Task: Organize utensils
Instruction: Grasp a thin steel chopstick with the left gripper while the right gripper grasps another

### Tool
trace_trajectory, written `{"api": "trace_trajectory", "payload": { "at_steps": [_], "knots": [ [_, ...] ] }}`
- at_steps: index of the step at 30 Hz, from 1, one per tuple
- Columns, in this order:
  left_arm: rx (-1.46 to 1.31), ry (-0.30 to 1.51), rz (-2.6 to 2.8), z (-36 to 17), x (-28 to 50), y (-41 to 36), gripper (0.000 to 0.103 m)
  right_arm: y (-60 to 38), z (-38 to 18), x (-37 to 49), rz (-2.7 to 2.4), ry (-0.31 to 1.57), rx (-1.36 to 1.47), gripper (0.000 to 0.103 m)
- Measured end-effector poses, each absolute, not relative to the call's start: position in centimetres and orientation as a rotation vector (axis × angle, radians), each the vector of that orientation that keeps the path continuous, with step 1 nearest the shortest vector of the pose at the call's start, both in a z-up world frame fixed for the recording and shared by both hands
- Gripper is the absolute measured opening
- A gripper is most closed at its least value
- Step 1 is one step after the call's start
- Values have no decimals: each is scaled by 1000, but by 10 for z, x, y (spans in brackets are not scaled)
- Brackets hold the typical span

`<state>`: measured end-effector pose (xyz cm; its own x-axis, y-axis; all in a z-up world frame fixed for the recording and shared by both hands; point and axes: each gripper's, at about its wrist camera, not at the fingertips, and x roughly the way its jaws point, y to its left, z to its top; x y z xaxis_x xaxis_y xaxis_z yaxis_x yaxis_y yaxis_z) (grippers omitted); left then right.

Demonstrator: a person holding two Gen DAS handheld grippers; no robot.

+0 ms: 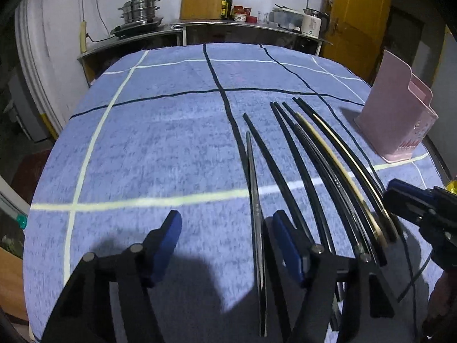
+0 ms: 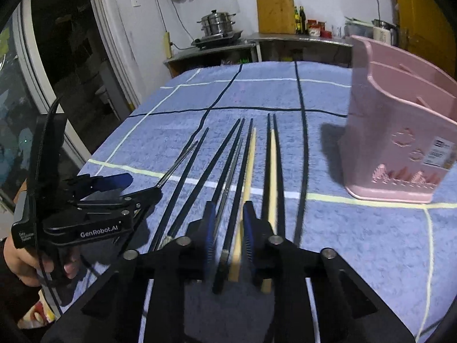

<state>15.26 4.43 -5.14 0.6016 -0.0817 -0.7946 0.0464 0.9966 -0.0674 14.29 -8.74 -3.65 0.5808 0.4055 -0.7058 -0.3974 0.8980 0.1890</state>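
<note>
Several chopsticks lie side by side on the blue checked cloth: black ones (image 1: 285, 154), a metal one (image 1: 254, 188) and pale wooden ones (image 2: 249, 171). A pink utensil holder (image 2: 400, 131) stands upright at the right; it also shows in the left wrist view (image 1: 397, 114). My left gripper (image 1: 225, 243) is open, low over the cloth, with the metal chopstick between its fingers, untouched. My right gripper (image 2: 228, 228) hovers over the near ends of the chopsticks, its jaws narrowed around a black chopstick (image 2: 237, 188) and a wooden one; contact is unclear.
The table (image 1: 142, 143) is covered with the blue cloth. Behind it a steel counter (image 1: 228, 25) holds a steamer pot (image 1: 140, 11), a cutting board, bottles and jars. A yellow door (image 1: 360, 14) is at the back right.
</note>
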Motion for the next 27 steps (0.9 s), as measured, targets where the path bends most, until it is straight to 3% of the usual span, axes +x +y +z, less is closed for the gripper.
{"api": "trace_trajectory", "payload": {
  "at_steps": [5, 13, 27],
  "knots": [
    [-10, 930, -67, -51, 163, 43, 63, -79, -44, 164, 485, 873, 48, 11],
    [-42, 940, -52, -47, 178, 55, 44, -67, -53, 188, 492, 923, 56, 9],
    [-111, 970, -103, -45, 196, 61, 44, -61, -62, 216, 454, 980, 80, 8]
  ]
}}
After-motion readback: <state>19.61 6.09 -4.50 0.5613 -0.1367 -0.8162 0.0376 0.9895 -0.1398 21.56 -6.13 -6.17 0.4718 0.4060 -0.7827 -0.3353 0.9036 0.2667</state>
